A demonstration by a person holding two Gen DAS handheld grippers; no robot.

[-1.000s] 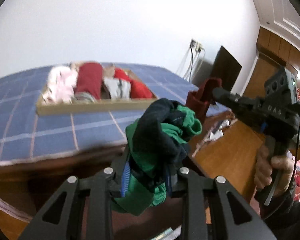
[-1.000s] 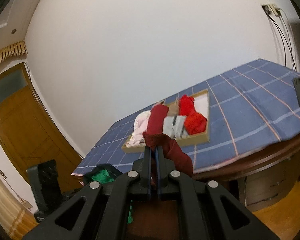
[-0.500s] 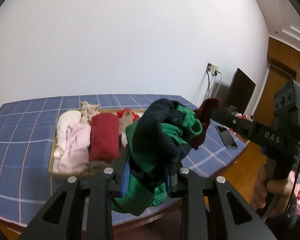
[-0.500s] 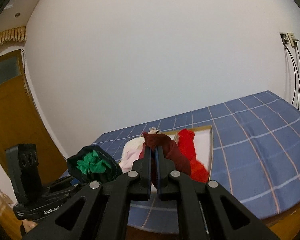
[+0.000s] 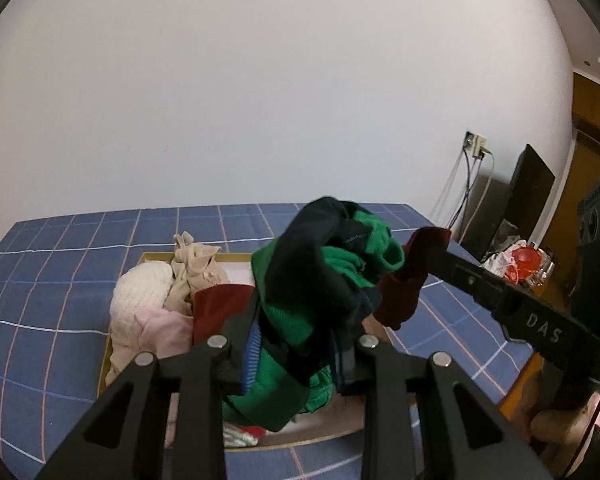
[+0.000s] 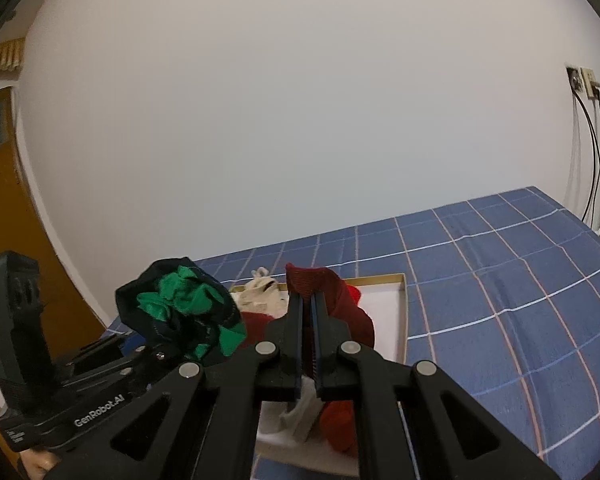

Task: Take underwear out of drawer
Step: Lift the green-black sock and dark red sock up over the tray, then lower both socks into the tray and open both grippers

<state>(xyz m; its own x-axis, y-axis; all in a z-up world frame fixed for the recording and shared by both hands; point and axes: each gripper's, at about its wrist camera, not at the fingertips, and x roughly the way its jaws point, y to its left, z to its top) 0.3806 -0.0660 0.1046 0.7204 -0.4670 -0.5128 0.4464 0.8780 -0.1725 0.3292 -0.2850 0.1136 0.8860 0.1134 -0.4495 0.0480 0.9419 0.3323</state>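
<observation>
Between the left gripper's [image 5: 296,350] fingers sits a bunched green and navy garment [image 5: 320,288], pinched at its lower part, with the rest bulging up above the tips. Just right of it the right gripper [image 6: 306,312] is pressed tight on a dark red garment [image 6: 332,296], whose cloth folds over the fingertips and hangs to their right. Below and beyond both pairs of tips lies the drawer [image 6: 402,312], a shallow tan tray resting on a blue checked cloth [image 6: 500,280]. In it, to the left of the left gripper's fingers, lie a white knit piece [image 5: 140,292], a pink piece [image 5: 164,328] and a beige piece [image 5: 192,268]; a bright red piece [image 6: 340,420] lies under the right gripper's fingers. Both held garments are up clear of the drawer
</observation>
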